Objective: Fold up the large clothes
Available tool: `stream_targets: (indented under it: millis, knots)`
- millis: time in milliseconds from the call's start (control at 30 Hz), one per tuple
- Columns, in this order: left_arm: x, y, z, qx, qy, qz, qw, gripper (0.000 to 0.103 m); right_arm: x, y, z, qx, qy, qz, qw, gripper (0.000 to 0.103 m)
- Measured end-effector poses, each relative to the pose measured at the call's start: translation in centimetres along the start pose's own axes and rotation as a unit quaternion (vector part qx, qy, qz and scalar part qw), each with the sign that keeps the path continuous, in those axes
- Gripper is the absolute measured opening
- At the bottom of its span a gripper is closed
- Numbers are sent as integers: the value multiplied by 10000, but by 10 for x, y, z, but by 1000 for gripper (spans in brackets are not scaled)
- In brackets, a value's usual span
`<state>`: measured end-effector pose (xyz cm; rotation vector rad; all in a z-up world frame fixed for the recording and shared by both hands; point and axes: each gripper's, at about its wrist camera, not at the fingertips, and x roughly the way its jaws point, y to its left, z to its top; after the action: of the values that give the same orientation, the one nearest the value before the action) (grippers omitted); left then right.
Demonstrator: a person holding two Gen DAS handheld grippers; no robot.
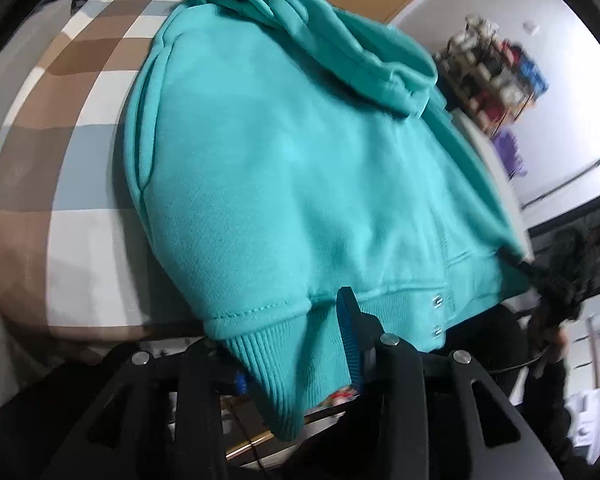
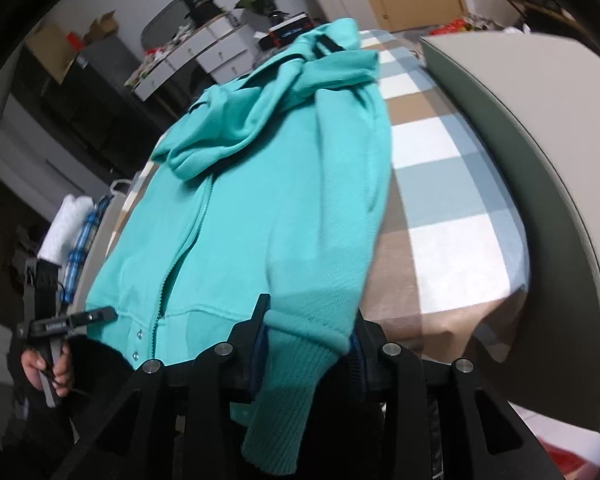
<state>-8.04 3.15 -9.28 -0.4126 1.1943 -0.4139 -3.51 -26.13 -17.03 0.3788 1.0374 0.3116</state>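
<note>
In the left wrist view, a teal zip hoodie (image 1: 284,168) lies front side up on a bed with a checked cover (image 1: 72,152) of brown, white and pale blue squares. Its hood is bunched at the far end, both sleeves are folded in over the body, and the ribbed hem with two metal snaps hangs over the near edge of the bed. The left gripper (image 1: 296,344) has a ribbed cuff between its blue-padded fingers (image 1: 350,344), but whether the pads press on it I cannot tell (one finger is hidden behind the cloth). In the right wrist view, the same hoodie (image 2: 260,208) shows its zipper running down the front. The right gripper (image 2: 308,344) has the other sleeve's cuff between its jaws; a firm grip is not clear here either.
</note>
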Motion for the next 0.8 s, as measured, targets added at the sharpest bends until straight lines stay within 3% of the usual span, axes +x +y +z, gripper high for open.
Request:
stream_targets:
  millis: [67, 133, 300, 400, 567, 667, 800]
  knots:
    - [-5, 7, -2, -153, -120, -123, 9997, 26, 1, -2, -2, 61, 11, 91, 9999, 28]
    - [-8, 8, -4, -173, -181, -93, 9996, 9, -4, 2, -4, -55, -96, 112, 9999, 18]
    - [-14, 0, -16, -77, -170, 198, 9996, 8, -16, 12, -6, -215, -282, 138, 9993, 8]
    - [-26, -4, -29, -34, -167, 128, 9998, 7, -24, 16, -14, -324, -338, 154, 9988, 8]
    - [-47, -26, -48, 171, -165, -121, 9996, 7, -53, 17, -38, -78, -471, 555, 9973, 8]
    - [-57, -38, -35, 287, -199, -303, 9989, 7, -67, 19, -42, 77, -610, 844, 9945, 8]
    - [-65, -43, 15, 354, -231, -534, 9977, 7, -78, 26, -14, 149, -859, 995, 9912, 8]
